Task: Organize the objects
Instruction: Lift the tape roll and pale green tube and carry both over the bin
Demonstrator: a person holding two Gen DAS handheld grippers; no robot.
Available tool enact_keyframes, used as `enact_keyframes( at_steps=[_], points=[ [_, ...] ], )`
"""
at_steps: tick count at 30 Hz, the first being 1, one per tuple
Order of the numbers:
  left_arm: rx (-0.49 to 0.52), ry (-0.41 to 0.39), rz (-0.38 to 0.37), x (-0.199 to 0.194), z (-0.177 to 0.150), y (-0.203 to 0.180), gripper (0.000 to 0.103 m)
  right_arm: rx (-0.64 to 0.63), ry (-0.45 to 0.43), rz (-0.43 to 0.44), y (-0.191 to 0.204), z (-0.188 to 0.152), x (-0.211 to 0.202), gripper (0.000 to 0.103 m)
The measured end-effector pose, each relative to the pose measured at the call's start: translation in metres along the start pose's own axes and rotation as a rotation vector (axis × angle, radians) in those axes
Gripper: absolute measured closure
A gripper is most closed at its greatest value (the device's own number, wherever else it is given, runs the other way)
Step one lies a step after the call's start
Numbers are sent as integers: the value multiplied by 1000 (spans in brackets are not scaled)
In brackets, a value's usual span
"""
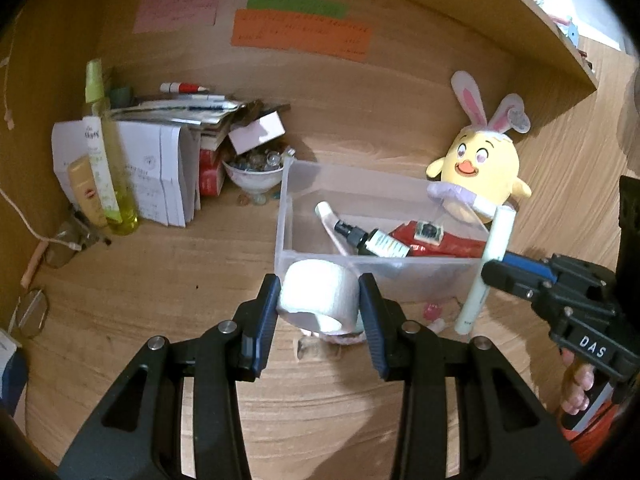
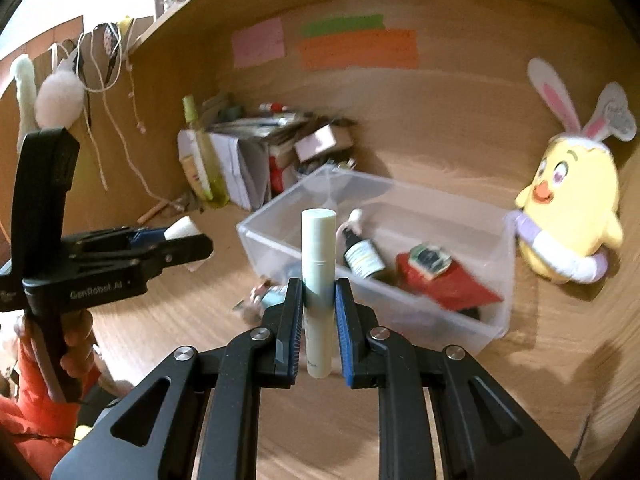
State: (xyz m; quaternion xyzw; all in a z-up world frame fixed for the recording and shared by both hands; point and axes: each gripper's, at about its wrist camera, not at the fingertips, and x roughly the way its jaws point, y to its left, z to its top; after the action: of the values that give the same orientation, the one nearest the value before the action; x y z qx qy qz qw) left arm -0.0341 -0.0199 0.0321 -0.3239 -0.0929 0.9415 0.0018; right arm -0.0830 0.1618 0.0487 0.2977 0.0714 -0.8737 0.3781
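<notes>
Left claw (image 1: 319,294): I am gripping the white tape roll (image 1: 318,294), centre frame.
Right claw (image 2: 319,294): I am gripping the pale tube (image 2: 318,280).
Risk: the upright tube could be catching the clear bin (image 2: 505,272) wall, right of centre.

White tape roll (image 1: 318,294), pale tube (image 2: 318,276) upright, both lifted; clear bin (image 1: 288,216) holds bottle (image 1: 374,240).

Wood-grain desk (image 1: 160,280), clear plastic bin (image 1: 288,208), plush chick (image 1: 480,168)

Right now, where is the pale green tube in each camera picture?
Left wrist view: pale green tube at right, upright, clamped by the right gripper.
Right wrist view: centre, between that gripper's fingers.
Shared landmark: the clear plastic bin behind it.
</notes>
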Motion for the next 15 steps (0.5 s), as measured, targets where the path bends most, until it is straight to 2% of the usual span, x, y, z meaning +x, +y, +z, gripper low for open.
enact_keyframes(
  at_steps=[15],
  points=[
    [22, -49, -4, 8, 31, -9, 63, -2, -105, -82, -22, 34, -15, 89]
  ],
)
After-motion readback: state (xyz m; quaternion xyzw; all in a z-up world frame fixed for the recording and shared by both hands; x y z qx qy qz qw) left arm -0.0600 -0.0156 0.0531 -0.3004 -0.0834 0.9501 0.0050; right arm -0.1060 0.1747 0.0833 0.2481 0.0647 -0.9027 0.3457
